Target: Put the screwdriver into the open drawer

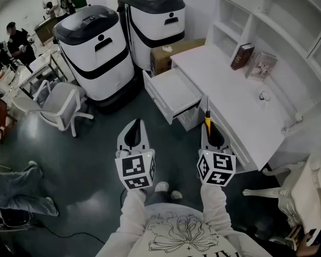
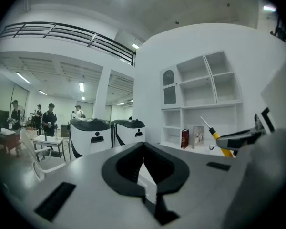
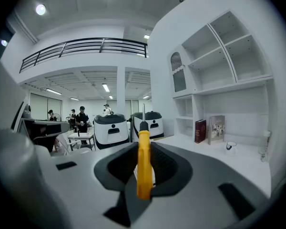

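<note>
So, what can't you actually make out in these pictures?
- Head view: the screwdriver handle's back end, buried in the right claw.
- Head view: print on the book, too small to read.
- Head view: the small round thing on the desk, too small to name.
- Right gripper view: the open drawer, behind that claw's own body.
- Head view: the chair at right, cut off by the edge.

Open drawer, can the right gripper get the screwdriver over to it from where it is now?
Probably yes. The right gripper holds the screwdriver a little short of the open drawer, whose top is uncovered, and nothing stands between them. The left gripper is off to the side.
</note>
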